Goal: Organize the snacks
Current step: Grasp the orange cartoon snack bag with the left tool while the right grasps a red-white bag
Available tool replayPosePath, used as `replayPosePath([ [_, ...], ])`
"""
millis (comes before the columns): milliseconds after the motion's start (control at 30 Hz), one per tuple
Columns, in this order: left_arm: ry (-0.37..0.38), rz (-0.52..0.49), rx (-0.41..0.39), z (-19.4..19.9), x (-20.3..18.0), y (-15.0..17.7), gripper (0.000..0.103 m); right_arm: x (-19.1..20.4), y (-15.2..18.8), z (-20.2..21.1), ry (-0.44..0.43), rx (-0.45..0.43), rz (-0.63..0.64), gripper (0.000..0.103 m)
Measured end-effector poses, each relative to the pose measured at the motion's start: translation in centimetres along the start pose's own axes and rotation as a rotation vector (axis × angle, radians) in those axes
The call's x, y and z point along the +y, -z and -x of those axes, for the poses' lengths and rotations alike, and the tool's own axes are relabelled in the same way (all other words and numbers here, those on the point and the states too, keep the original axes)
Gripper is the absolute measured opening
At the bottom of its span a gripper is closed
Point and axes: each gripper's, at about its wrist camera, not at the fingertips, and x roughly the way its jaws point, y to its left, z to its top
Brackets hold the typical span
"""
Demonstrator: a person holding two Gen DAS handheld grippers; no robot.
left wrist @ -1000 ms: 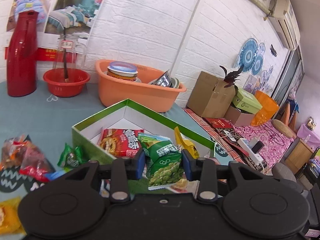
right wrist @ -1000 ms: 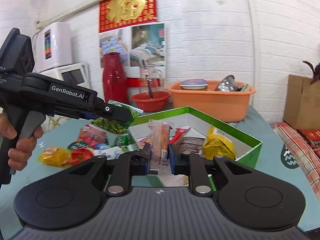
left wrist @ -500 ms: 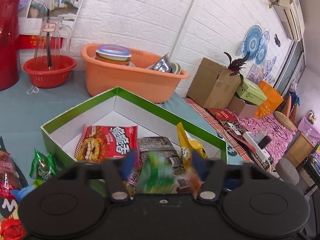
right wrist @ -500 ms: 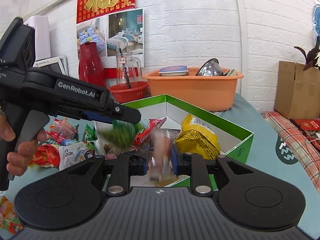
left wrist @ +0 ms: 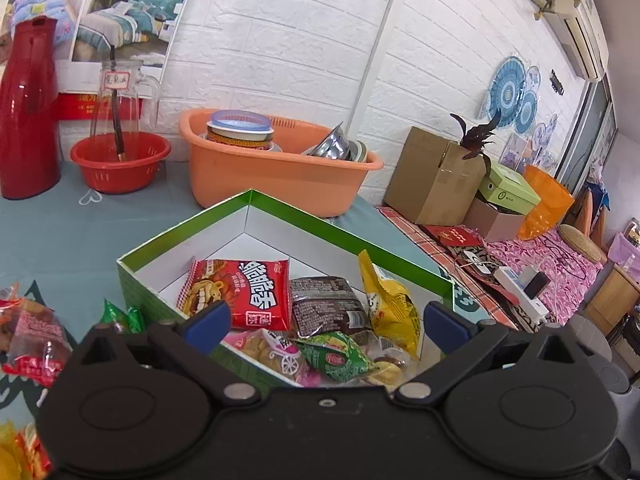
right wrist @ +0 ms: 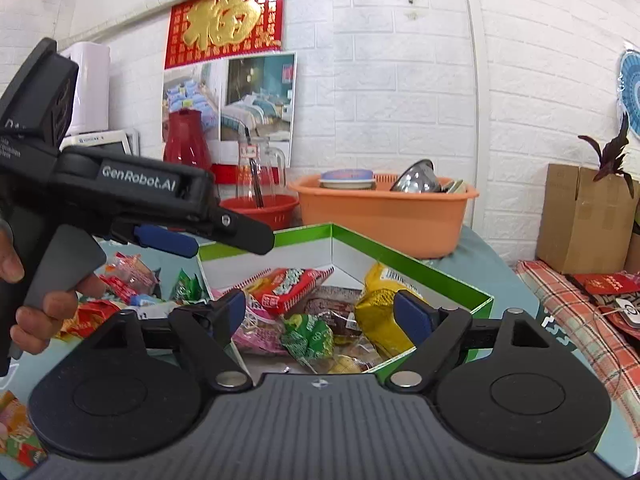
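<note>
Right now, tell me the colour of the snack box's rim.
Green, with white inner walls: the box rim shows best in the left wrist view.
</note>
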Motion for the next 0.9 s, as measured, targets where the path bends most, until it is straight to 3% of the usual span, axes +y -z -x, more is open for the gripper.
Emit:
replayPosePath([
  [233, -0.095, -0.024, 0.004, 4.9, -0.1, 2.1, 0.103, 1.5, 0.0, 3.3, -0.043, -0.002, -0.004, 0.103],
  [533, -0.059, 0.052, 0.025, 14.2, 3.2, 8.2, 0.103, 3.6, 2.4, 5.4, -0.177, 0.087, -0.064, 0.103],
  [800, -0.092, 0.096, 0.118, 17.0, 4.6, 13.9, 0.103, 7.0, 4.5, 6.0, -0.294, 0.174, -0.008, 0.103],
  [900, -0.07, 0.127, 0.14, 17.4, 4.9, 15.2, 0.103, 7.5, 4.7, 5.8, -0.283, 0.185, 0.008, 0.103],
])
